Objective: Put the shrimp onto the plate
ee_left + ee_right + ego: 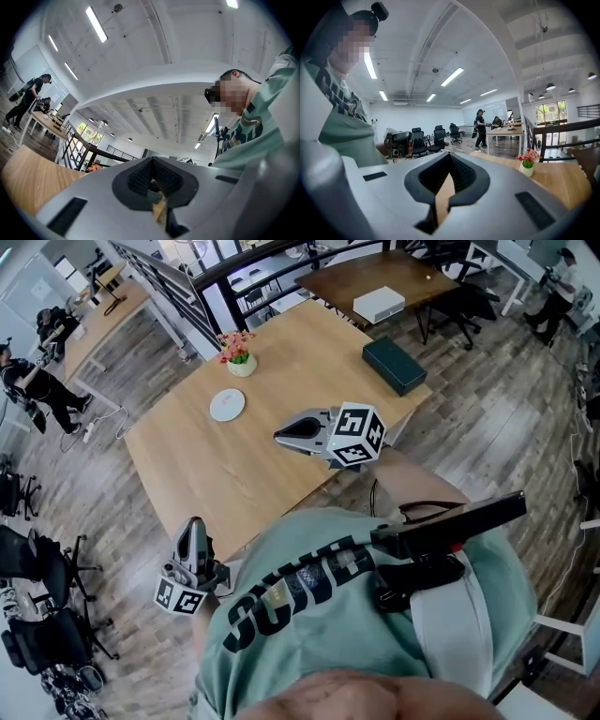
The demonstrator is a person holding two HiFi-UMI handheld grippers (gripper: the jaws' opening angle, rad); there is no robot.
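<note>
Holding a gripper in each hand, I have both pairs of jaws squeezed together with nothing in them. The right gripper (pixel 278 435) shows only bare wood through its tiny gap in its own view, and the left gripper (pixel 192 523) is pinched the same way. The white plate (pixel 227 405) sits on the wooden table (pixel 234 474), near the pot of pink flowers (pixel 240 354), on my side of it. I cannot see a shrimp anywhere. The plate looks bare, though it is small from here, so I cannot say which way the shrimp lies or how it is turned. My right gripper hangs over the table with its tip pointing to the left of the head view, and the plate lies farther off and to the left of that tip. My left gripper is down past the table's near corner, by my shirt (pixel 309 615), so the right one is nearer the plate. A dark green box (pixel 394 365) rests on the table's right side.
</note>
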